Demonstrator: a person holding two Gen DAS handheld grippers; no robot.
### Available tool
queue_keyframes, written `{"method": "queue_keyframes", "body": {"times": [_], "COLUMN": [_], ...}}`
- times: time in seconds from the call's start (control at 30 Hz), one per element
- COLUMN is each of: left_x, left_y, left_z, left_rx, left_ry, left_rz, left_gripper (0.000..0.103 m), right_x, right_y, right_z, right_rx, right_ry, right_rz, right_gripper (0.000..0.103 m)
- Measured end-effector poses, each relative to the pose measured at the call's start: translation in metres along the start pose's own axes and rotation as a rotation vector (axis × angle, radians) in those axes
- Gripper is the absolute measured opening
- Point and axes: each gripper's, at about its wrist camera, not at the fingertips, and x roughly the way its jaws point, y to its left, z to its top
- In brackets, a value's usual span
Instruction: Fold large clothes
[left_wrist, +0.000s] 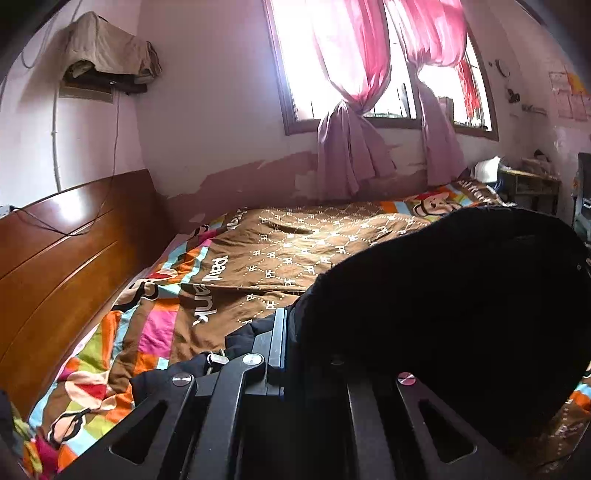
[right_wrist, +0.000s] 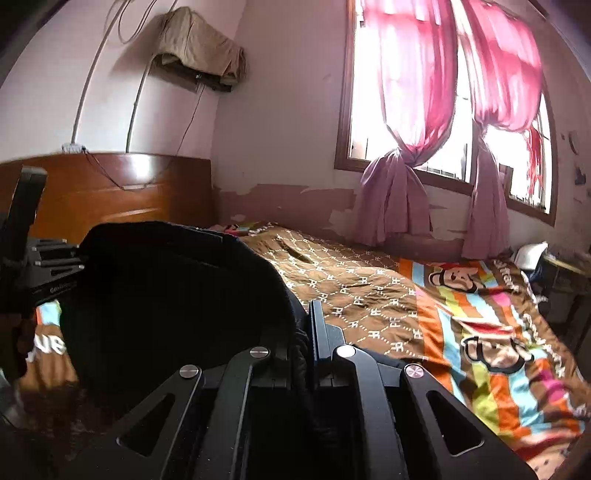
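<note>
A large black garment (left_wrist: 443, 295) hangs between both grippers above the bed. In the left wrist view my left gripper (left_wrist: 291, 343) is shut on its edge, and the cloth billows to the right, hiding the right finger. In the right wrist view my right gripper (right_wrist: 304, 339) is shut on the same black garment (right_wrist: 166, 295), which bulges to the left. The left gripper's body (right_wrist: 40, 273) shows at the far left of that view, beyond the cloth. A zipper pull (left_wrist: 216, 359) dangles by the left finger.
The bed carries a brown and striped cartoon quilt (left_wrist: 280, 254) with a wooden headboard (left_wrist: 62, 251) at the left. A window with knotted pink curtains (right_wrist: 406, 155) is behind the bed. A small desk (left_wrist: 532, 184) stands at the far right.
</note>
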Motion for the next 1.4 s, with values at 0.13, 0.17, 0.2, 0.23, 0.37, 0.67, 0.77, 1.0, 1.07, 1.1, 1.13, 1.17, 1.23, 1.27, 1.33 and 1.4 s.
{"method": "queue_keyframes", "body": {"times": [0.13,0.17,0.2,0.23,0.37,0.67,0.77,1.0,1.07,1.1,1.13,1.17,1.23,1.27,1.33,1.4], "left_x": [0.047,0.058,0.071,0.083,0.126,0.168,0.169,0.169,0.168,0.168,0.167,0.165,0.157,0.149,0.132,0.123], "left_y": [-0.008,-0.009,-0.011,-0.013,-0.019,-0.022,-0.020,-0.016,-0.014,-0.013,-0.011,-0.009,-0.004,0.001,0.009,0.011], "left_z": [0.005,0.006,0.006,0.006,0.003,-0.011,-0.010,-0.007,-0.007,-0.007,-0.006,-0.005,-0.001,0.001,0.005,0.006], "left_rx": [0.027,0.030,0.028,0.025,0.010,0.001,-0.006,-0.028,-0.039,-0.042,-0.046,-0.054,-0.080,-0.104,-0.153,-0.166], "left_ry": [0.032,0.041,0.056,0.070,0.130,0.217,0.232,0.270,0.283,0.291,0.300,0.296,0.257,0.217,0.120,0.117], "left_rz": [-0.004,-0.004,-0.010,-0.014,-0.029,-0.045,-0.047,-0.049,-0.053,-0.055,-0.054,-0.052,-0.050,-0.047,-0.054,-0.102], "left_gripper": [0.006,0.006,0.006,0.006,0.006,0.007,0.009,0.012,0.012,0.013,0.017,0.022,0.079,0.095,0.103,0.103], "right_x": [0.041,0.056,0.063,0.075,0.112,0.162,0.163,0.157,0.154,0.151,0.146,0.142,0.133,0.130,0.121,0.110], "right_y": [-0.007,-0.011,-0.014,-0.017,-0.027,-0.035,-0.036,-0.037,-0.039,-0.041,-0.043,-0.045,-0.049,-0.050,-0.051,-0.051], "right_z": [-0.003,-0.005,-0.006,-0.008,-0.020,-0.045,-0.045,-0.042,-0.039,-0.037,-0.034,-0.031,-0.026,-0.024,-0.021,-0.020], "right_rx": [0.000,0.018,0.027,0.038,0.066,0.079,0.081,0.080,0.077,0.080,0.088,0.096,0.106,0.108,0.111,0.108], "right_ry": [0.040,0.059,0.070,0.086,0.140,0.229,0.227,0.217,0.204,0.196,0.177,0.162,0.142,0.137,0.125,0.124], "right_rz": [-0.005,0.001,0.002,0.003,0.006,0.034,0.038,0.038,0.025,0.020,0.012,0.008,0.001,-0.002,-0.009,-0.008], "right_gripper": [0.007,0.007,0.007,0.007,0.007,0.007,0.007,0.015,0.028,0.041,0.054,0.058,0.065,0.070,0.077,0.080]}}
